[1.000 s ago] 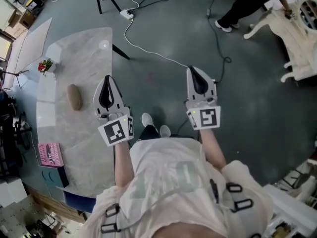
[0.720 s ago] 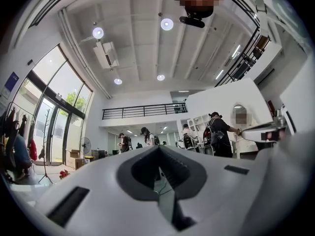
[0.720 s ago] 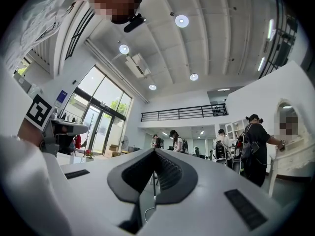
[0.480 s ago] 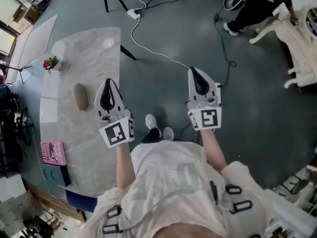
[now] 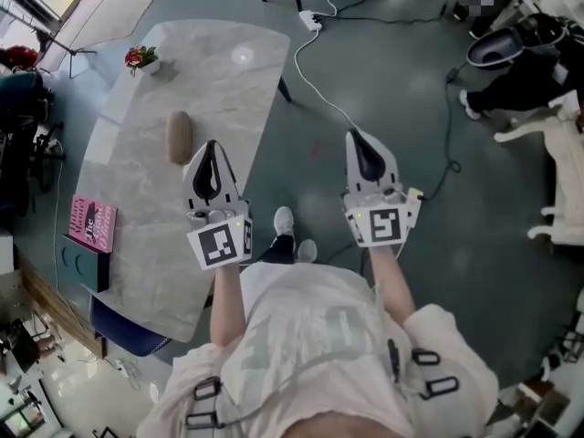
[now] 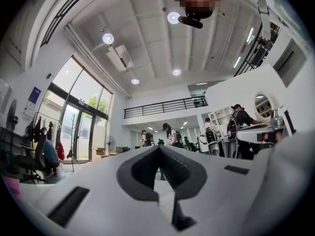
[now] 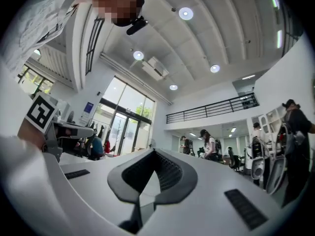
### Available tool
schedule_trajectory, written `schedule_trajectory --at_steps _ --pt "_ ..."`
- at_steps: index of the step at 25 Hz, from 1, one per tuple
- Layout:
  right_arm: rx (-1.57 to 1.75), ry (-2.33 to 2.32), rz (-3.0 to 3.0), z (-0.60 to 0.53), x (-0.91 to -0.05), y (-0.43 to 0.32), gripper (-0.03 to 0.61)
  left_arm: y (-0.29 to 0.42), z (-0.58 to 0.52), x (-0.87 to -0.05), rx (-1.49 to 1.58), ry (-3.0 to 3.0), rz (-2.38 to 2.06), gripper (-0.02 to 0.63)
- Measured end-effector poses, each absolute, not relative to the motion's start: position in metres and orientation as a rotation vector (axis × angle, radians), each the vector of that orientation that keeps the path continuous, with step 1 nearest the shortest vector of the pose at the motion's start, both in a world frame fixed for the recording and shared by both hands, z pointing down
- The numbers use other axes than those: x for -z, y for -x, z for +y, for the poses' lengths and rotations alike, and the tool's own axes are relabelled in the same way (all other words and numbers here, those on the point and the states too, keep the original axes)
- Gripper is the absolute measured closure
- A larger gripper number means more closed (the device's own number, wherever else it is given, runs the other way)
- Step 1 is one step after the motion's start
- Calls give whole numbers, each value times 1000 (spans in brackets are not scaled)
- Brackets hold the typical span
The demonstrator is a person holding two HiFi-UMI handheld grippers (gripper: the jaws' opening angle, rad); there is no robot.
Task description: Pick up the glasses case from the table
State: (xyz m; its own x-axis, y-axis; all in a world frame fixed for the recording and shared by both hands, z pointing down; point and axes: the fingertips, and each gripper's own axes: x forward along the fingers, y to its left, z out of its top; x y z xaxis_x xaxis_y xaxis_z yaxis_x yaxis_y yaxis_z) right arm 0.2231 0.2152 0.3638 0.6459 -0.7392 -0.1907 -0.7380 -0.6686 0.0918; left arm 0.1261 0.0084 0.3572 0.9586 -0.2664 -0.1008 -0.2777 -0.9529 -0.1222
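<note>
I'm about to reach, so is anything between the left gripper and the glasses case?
Nothing visible: only bare table lies between the left gripper and the glasses case. The flowers and pink book sit well aside.

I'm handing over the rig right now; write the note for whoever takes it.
Left claw: shut, empty, just right of the glasses case in the head view.
Right claw: shut, empty, above the floor.
Case: lying on the marble table, untouched.
Done: nothing yet.
Left: open a claw, close on the case, lift it.
</note>
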Motion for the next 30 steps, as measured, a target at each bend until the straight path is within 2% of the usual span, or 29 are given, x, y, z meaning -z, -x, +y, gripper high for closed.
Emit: schedule_trajectory --at_steps 9,17,30 --pt "328 -2663 -1697 63 -366 -215 577 -85 -93 -356 -152 2901 776 611" --pt "362 -2514 -1955 -46 -356 -201 577 -15 -180 -352 -181 2770 1163 611" --pt "344 -2120 -2381 -176 -352 -186 577 55 -233 -345 -121 2479 1715 611"
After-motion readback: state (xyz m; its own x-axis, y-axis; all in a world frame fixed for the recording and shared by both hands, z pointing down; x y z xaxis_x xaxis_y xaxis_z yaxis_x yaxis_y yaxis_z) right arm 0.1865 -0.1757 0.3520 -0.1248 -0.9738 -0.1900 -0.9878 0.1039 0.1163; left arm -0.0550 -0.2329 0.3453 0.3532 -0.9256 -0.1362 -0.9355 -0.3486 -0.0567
